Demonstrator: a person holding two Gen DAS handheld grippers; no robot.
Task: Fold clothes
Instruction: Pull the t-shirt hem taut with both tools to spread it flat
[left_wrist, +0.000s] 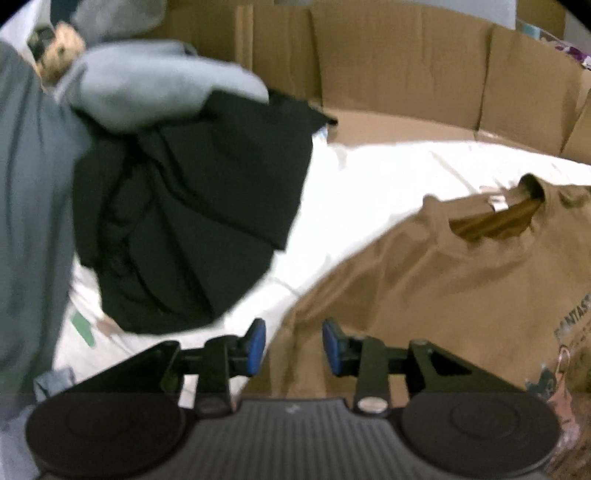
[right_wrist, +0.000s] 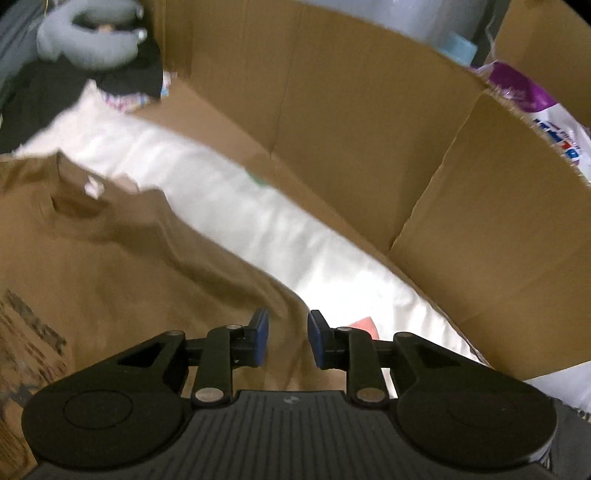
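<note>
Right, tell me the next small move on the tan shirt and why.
Probably lower the right tool and close it on the tan shirt edge beneath it. Both tools are open and empty, and the shirt lies spread on the white sheet, unfolded; the left tool hovers over its other side.

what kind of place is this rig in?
Probably a home room or makeshift data-collection corner, not a lab. A white sheet serves as the folding surface, walled by flattened cardboard, with a tan T-shirt and dark clothes on it.

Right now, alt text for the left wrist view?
The open left hand-held gripper hovers over a tan T-shirt spread on a white sheet. A dark garment lies at left, cardboard walls behind.
</note>
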